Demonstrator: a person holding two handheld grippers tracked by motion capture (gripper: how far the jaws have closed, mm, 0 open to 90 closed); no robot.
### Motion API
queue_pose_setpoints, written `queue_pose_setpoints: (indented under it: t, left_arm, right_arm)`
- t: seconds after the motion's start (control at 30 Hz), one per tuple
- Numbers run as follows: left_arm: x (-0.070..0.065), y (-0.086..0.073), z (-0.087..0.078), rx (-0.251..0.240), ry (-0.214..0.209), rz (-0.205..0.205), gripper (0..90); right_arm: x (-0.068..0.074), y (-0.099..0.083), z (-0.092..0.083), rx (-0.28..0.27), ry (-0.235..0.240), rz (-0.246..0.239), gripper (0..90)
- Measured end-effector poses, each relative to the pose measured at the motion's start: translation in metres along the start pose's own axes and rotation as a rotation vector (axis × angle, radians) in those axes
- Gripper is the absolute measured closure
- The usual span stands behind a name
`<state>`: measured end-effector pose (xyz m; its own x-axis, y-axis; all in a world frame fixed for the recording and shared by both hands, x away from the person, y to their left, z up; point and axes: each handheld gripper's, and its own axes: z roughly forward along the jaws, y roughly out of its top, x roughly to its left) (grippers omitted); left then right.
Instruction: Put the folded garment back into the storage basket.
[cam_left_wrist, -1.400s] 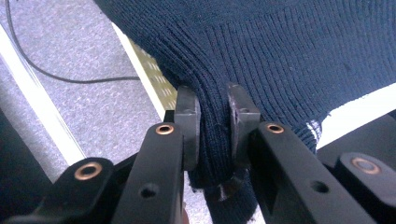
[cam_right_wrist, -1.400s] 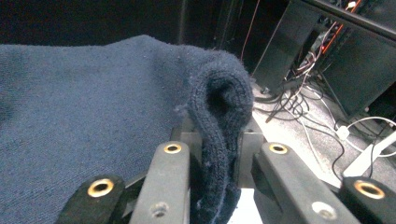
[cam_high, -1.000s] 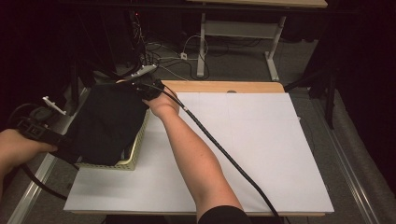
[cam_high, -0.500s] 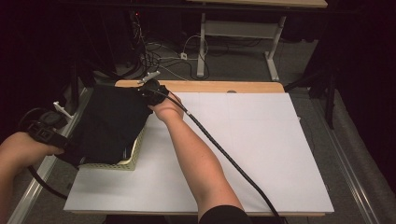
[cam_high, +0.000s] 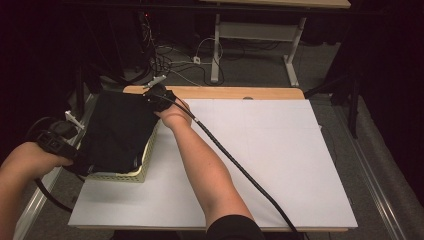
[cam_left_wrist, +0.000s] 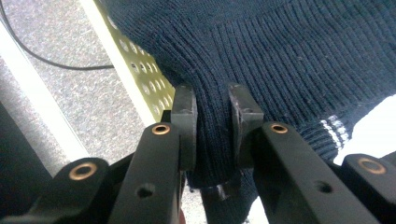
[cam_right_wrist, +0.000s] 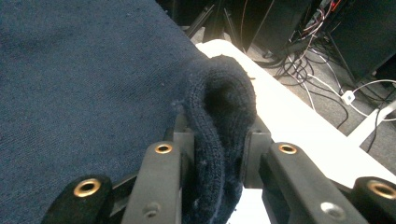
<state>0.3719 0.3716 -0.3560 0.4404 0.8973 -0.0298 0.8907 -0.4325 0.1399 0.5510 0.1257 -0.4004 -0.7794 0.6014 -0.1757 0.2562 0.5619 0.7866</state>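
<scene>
Both grippers pinch the dark knitted sweater (cam_high: 117, 131) lying over the pale perforated basket (cam_high: 145, 167) at nine o'clock on the table (cam_high: 280, 165): left gripper (cam_left_wrist: 212, 123) clamps the near ribbed hem, right gripper (cam_right_wrist: 215, 135), jaws just easing wider, still pinches a far fold; spreading and folding apparently remain

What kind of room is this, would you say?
Probably a lab or workshop set up for recording, not a home. A work table covered with a white sheet stands on grey carpet, loose cables and a plug lie on the floor behind it, and another desk frame stands further back.
</scene>
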Motion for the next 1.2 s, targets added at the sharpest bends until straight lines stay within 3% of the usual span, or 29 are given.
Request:
queue_pose_setpoints:
  t: [0.1, 0.2, 0.33, 0.47, 0.7, 0.93, 1.2]
  left_arm:
    - [0.0, 0.0, 0.0, 0.007, 0.004, -0.001, 73.1]
    - [0.0, 0.0, 0.002, 0.017, -0.006, -0.009, 69.1]
    - [0.002, 0.0, 0.004, 0.014, 0.003, -0.036, 54.8]
    - [0.0, 0.002, 0.0, 0.012, 0.01, -0.039, 42.8]
    - [-0.01, 0.006, -0.01, 0.012, 0.007, -0.045, 26.2]
    - [-0.017, 0.013, -0.014, 0.031, 0.014, -0.067, 0.8]
    - [-0.026, 0.023, -0.01, 0.062, -0.014, -0.048, 0.0]
  right_arm:
    - [0.001, 0.004, -0.001, 0.001, 0.004, 0.005, 67.1]
    - [0.0, 0.007, 0.0, 0.004, 0.018, 0.025, 53.5]
    - [-0.004, 0.006, -0.004, 0.013, 0.014, 0.063, 34.8]
    - [-0.009, 0.001, -0.013, -0.022, 0.008, 0.095, 20.8]
    - [-0.016, -0.012, -0.037, -0.061, 0.022, 0.087, 0.2]
    - [-0.02, -0.031, -0.071, -0.116, 0.025, 0.108, 0.1]
    - [-0.025, -0.064, -0.107, -0.137, 0.014, 0.13, 0.2]
